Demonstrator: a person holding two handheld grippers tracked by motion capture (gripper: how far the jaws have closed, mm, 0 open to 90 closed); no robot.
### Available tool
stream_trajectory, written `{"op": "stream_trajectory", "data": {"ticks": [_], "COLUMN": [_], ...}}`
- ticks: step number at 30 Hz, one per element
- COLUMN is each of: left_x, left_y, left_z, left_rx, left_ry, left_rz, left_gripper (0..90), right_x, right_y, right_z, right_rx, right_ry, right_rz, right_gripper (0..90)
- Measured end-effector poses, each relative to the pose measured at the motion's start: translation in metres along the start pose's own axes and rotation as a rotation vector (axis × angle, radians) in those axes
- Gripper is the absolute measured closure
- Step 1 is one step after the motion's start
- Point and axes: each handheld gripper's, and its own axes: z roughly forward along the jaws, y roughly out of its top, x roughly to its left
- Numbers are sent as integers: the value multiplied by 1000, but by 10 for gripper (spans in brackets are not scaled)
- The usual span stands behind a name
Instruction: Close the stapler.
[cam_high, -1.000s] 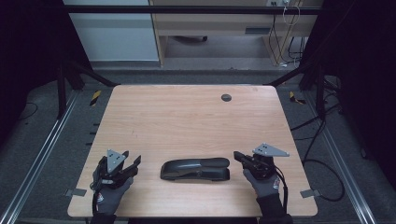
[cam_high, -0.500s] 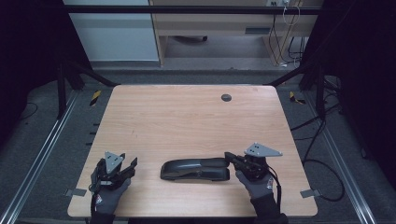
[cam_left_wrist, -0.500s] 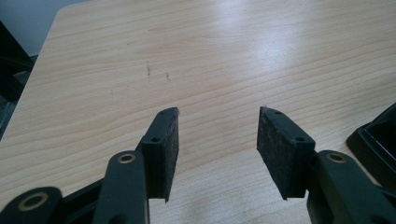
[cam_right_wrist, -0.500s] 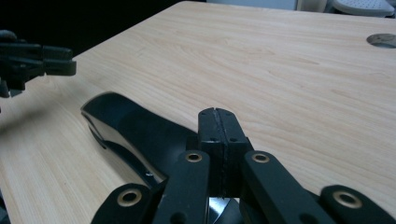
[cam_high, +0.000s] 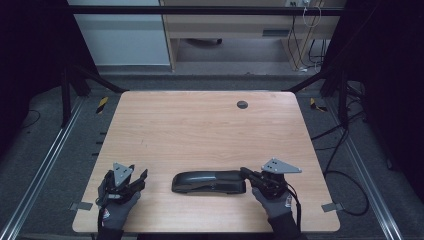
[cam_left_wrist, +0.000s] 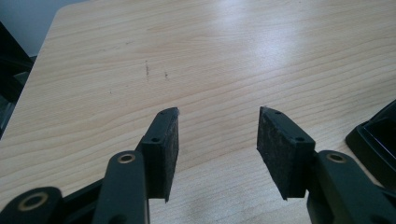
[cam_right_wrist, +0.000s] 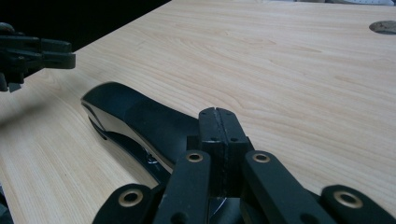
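Observation:
A black stapler (cam_high: 209, 182) lies lengthwise near the front edge of the wooden table (cam_high: 200, 130). My right gripper (cam_high: 246, 173) is shut, with nothing between its pads, and its tips sit at the stapler's right end. In the right gripper view the closed jaws (cam_right_wrist: 218, 114) stand just over the near end of the stapler (cam_right_wrist: 135, 116). My left gripper (cam_high: 140, 177) rests at the front left, open, a short way from the stapler's left end. Its pads (cam_left_wrist: 161, 144) stand apart over bare wood, and a corner of the stapler (cam_left_wrist: 378, 140) shows at the right edge.
A round dark grommet (cam_high: 242, 104) sits in the table's far side. Metal frame rails run along both sides of the table, and cables (cam_high: 345, 180) lie on the floor at the right. A cabinet and desk stand beyond the far edge.
My right gripper has moved left, up to the stapler's right end, staying shut. The left gripper and the stapler have kept still.

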Motion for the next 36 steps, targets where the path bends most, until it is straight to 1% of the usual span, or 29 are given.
{"op": "stream_trajectory", "data": {"ticks": [6,8,10,11,14,16,18,20,22,26,29,34,36], "left_x": [-1,-1,-2,-2,-2,-1,-1,0,0,0,-1,-1,-1], "left_y": [0,0,0,0,0,0,0,0,0,0,0,0,-1], "left_z": [1,1,0,0,0,0,0,0,0,0,1,1,1], "left_rx": [2,3,3,3,1,1,3,2,1,4,6,7,8], "left_ry": [1,6,9,10,13,14,13,13,14,13,12,13,13], "left_rz": [6,11,14,15,17,16,15,13,11,11,13,15,15], "left_gripper": [483,483,483,483,483,483,482,481,480,480,480,479,479], "right_x": [0,0,1,0,-2,-2,-3,-3,-3,-5,-4,-4,-4], "right_y": [-4,-5,-7,-9,-11,-11,-12,-13,-13,-14,-14,-14,-14], "right_z": [0,1,3,4,4,4,4,4,4,4,4,4,4], "right_rx": [2,3,23,24,27,28,18,14,10,7,5,8,10], "right_ry": [-1,-11,-25,-28,-15,-16,-14,-10,-11,5,-2,1,-2], "right_rz": [0,-5,-9,-13,14,15,17,26,19,41,22,21,12], "right_gripper": [900,900,900,900,900,900,900,900,900,900,900,900,900]}}
